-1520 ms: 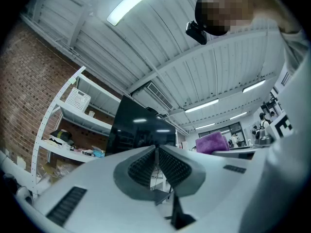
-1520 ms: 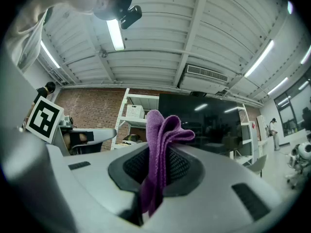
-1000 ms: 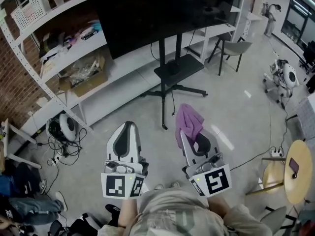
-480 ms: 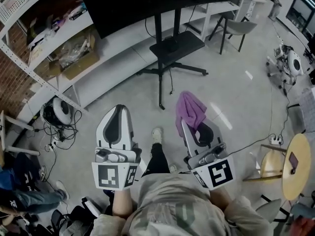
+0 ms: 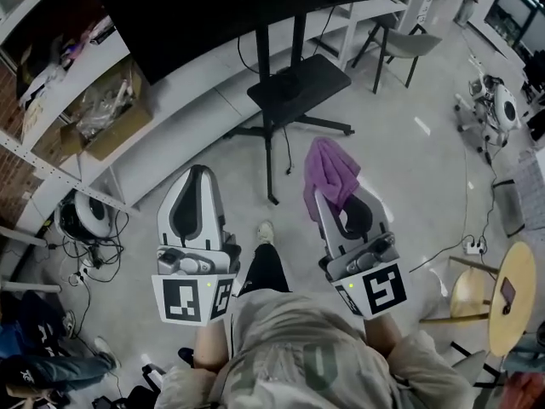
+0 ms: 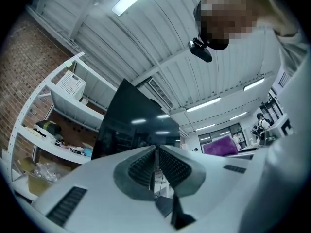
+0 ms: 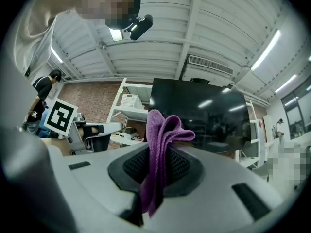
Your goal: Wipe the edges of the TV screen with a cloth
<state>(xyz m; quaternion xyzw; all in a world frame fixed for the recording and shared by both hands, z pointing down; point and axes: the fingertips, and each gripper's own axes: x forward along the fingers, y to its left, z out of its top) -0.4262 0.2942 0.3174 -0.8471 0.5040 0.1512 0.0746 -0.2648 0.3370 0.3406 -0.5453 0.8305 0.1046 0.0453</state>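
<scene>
Two grippers are out in front of the person, side by side above the grey floor [image 5: 409,169]. The left gripper [image 5: 196,174] has its jaws pressed together, ribbed pads [image 6: 141,168] meeting along a thin seam with nothing caught between them. Over to the right gripper [image 5: 318,196], and that one is clamped on the purple cloth [image 5: 330,175]. Its own view shows the cloth [image 7: 160,140] pinched right in the middle of the pads, folds bunching up past the jaw tips and one tail trailing down behind them. From the head view the loose end flops forward off the right jaw tips, pointing toward the black TV stand [image 5: 298,79]. The big dark TV screen [image 5: 255,7] sits ahead of both grippers, and the cloth is clear of it, not touching any edge. White shelves [image 5: 179,92] run along behind the screen.
</scene>
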